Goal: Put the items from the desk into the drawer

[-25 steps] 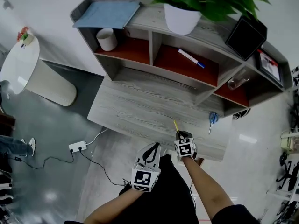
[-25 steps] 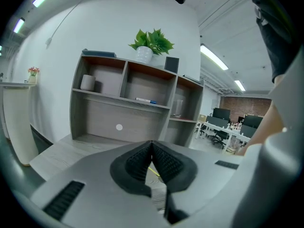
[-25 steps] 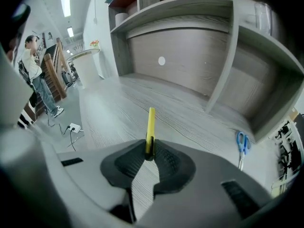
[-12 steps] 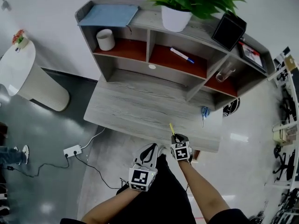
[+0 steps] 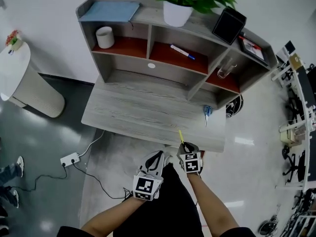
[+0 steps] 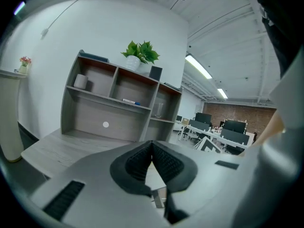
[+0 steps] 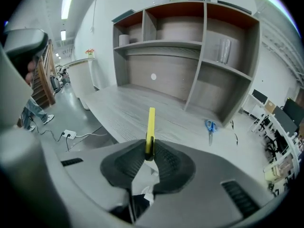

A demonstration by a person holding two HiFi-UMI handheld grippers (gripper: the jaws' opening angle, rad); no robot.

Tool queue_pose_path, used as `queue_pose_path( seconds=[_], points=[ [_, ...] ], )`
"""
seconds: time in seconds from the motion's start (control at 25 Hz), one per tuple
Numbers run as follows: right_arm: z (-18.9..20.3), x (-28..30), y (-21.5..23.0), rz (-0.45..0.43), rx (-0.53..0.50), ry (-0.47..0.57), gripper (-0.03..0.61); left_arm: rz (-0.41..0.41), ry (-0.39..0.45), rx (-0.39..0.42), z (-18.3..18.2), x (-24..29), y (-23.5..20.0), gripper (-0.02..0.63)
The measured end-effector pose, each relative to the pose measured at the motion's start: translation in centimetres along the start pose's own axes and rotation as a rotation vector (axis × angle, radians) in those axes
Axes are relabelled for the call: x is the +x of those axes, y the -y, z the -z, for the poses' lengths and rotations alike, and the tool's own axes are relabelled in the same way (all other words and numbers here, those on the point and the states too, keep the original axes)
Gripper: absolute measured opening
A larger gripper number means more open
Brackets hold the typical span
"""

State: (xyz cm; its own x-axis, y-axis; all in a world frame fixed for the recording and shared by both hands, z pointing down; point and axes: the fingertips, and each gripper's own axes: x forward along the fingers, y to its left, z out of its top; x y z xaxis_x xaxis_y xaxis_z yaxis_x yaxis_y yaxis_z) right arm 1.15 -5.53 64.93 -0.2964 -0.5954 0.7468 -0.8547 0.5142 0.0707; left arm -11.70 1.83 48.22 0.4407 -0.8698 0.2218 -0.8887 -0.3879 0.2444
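Observation:
My right gripper [image 5: 184, 145] is shut on a thin yellow stick [image 7: 150, 127], which pokes forward over the front edge of the grey wooden desk [image 5: 143, 112]. In the head view the yellow stick [image 5: 180, 136] points up and away from me. My left gripper [image 5: 154, 162] hangs below the desk's front edge, shut with nothing between its pads [image 6: 164, 163]. Blue-handled scissors [image 5: 207, 113] lie on the desk at the right; the right gripper view shows the scissors [image 7: 209, 127] ahead and to the right. A pen [image 5: 181, 52] rests on the middle shelf.
A shelf unit [image 5: 158, 38] stands at the desk's back with a white cup [image 5: 104, 36], a glass [image 5: 223, 73], a potted plant [image 5: 178, 10], a blue folder [image 5: 108, 11] and a black box [image 5: 228, 25]. A white round bin [image 5: 27, 83] and a power strip [image 5: 69, 159] sit on the floor at left.
Both grippers have drawn back from the desk toward me, the right one rising with the yellow stick still in it. The view has shifted, so the desk sits further left.

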Motion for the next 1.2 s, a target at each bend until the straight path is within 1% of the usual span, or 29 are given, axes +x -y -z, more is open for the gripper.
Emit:
queue_pose_path(
  seconds=[0.16,0.32,0.48,0.64,0.8,0.92,1.0,1.2],
  points=[
    [1.2,-2.1,1.2,0.024,0.001,0.015,0.071,0.018,-0.002,0.007,0.4,0.1,1.3,0.012],
    [3.5,-3.6,2.3,0.015,0.008,0.006,0.071,-0.002,0.006,0.016,0.5,0.2,2.6,0.012],
    [6.3,-4.4,3.8,-0.009,0.003,-0.017,0.071,-0.039,0.004,0.035,0.9,0.6,4.3,0.012],
    [8.0,-4.4,5.2,-0.046,-0.030,-0.009,0.071,-0.087,-0.001,0.022,1.5,1.3,5.9,0.012],
    [9.9,-4.5,6.3,-0.091,-0.052,-0.027,0.071,-0.136,-0.008,0.027,2.1,2.3,7.5,0.012],
    [11.4,-4.5,6.8,-0.128,-0.082,-0.045,0.070,-0.163,-0.012,0.016,2.9,2.5,9.1,0.012],
    [12.1,-4.2,6.9,-0.154,-0.094,-0.053,0.071,-0.176,-0.023,0.008,3.7,2.7,10.1,0.012],
    [14.2,-3.0,7.0,-0.204,-0.166,-0.067,0.071,-0.191,-0.046,-0.002,5.6,3.4,12.8,0.012]
  ],
)
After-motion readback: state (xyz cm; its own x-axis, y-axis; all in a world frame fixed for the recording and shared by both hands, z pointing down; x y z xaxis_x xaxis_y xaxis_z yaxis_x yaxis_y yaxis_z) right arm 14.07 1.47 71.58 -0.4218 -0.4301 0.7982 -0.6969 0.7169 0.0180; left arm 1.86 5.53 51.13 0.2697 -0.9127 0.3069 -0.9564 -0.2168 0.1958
